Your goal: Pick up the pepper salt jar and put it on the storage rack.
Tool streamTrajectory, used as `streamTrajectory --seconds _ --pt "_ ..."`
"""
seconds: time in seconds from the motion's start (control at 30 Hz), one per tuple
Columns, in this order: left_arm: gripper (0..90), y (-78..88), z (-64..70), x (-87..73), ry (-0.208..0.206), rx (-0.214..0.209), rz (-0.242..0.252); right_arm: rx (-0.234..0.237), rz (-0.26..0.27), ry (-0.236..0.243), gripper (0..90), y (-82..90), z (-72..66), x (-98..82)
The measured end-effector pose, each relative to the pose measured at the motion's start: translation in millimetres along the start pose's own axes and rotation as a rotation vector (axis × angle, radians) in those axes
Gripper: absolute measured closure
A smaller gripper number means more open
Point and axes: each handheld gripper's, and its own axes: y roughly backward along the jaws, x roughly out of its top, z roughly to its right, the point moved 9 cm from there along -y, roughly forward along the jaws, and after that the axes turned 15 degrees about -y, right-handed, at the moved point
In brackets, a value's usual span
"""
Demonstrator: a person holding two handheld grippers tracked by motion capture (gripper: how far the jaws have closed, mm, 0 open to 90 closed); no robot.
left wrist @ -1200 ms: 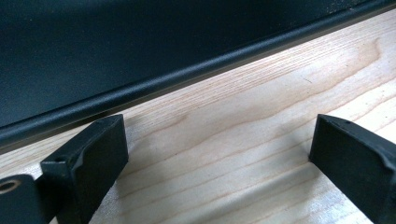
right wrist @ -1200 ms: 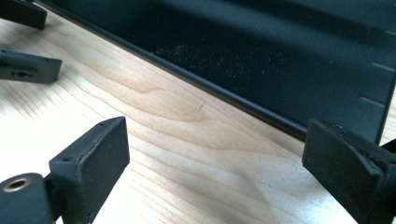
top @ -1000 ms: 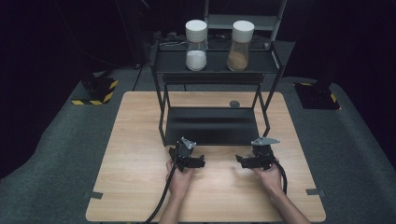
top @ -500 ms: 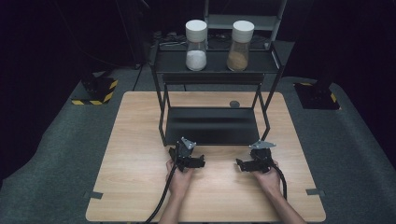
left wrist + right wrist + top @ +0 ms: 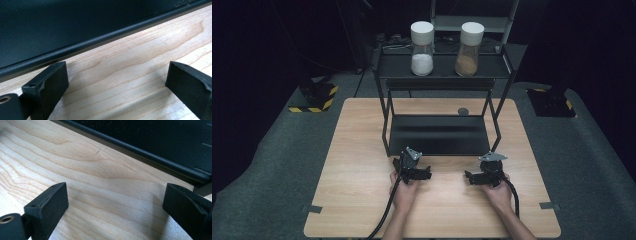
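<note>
Wooden bench (image 5: pixel 362 165) under both my tongs, nothing between them. Left tongs (image 5: pixel 426 173) spread wide, right tongs (image 5: pixel 468 177) spread too, near the black rack's (image 5: pixel 437 135) bottom tray.

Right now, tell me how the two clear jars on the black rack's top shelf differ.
The left clear jar with white cap holds white powder; the right clear jar with cream cap holds brown powder. The left jar's fill sits slightly lower than the right jar's. Both stand upright, apart, on the black metal rack's top shelf, similar in shape and size.
</note>
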Motion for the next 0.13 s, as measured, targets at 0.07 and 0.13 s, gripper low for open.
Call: streamTrajectory --seconds 0.07,0.13 --pt "4.4 0.0 -0.1 0.0 0.0 -0.001 0.0 0.0 0.0 -0.001 5.7 0.0 -0.1 0.0" --pt "4.4 0.1 -0.5 0.1 -0.001 -0.003 -0.002 0.0 -0.001 -0.001 5.7 0.0 0.0 0.1"
